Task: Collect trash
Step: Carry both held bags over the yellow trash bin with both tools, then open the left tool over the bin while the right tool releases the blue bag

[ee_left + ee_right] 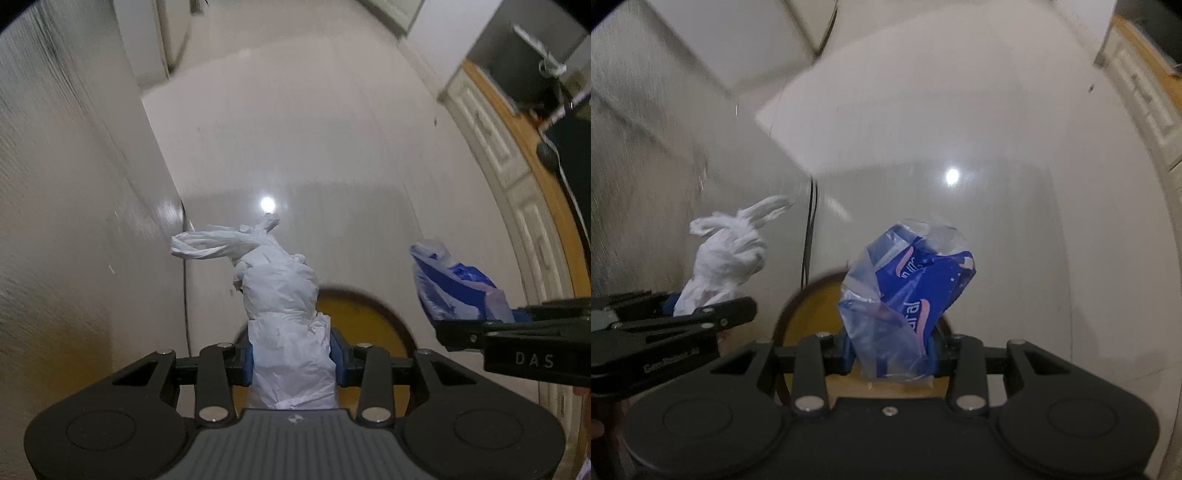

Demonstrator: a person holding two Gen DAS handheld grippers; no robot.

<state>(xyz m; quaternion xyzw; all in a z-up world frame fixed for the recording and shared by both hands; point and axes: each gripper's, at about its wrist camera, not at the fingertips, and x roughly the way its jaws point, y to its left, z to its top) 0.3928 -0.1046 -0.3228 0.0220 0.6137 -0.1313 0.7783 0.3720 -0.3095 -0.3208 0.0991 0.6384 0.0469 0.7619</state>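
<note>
Left claw (293,360) pinches one white bag (280,288); right claw (892,356) (alongside) one blue wrapper (908,291).

A: Both wrist views dim, greyish cast. One overhead lamp mirrored as a round glare spot (267,203) on the glossy floor (332,129).

B: I log motion smear on the wall (646,184) and floor; fisheye bends the edges, corners vignette black. Near gripper bodies sharp.
</note>
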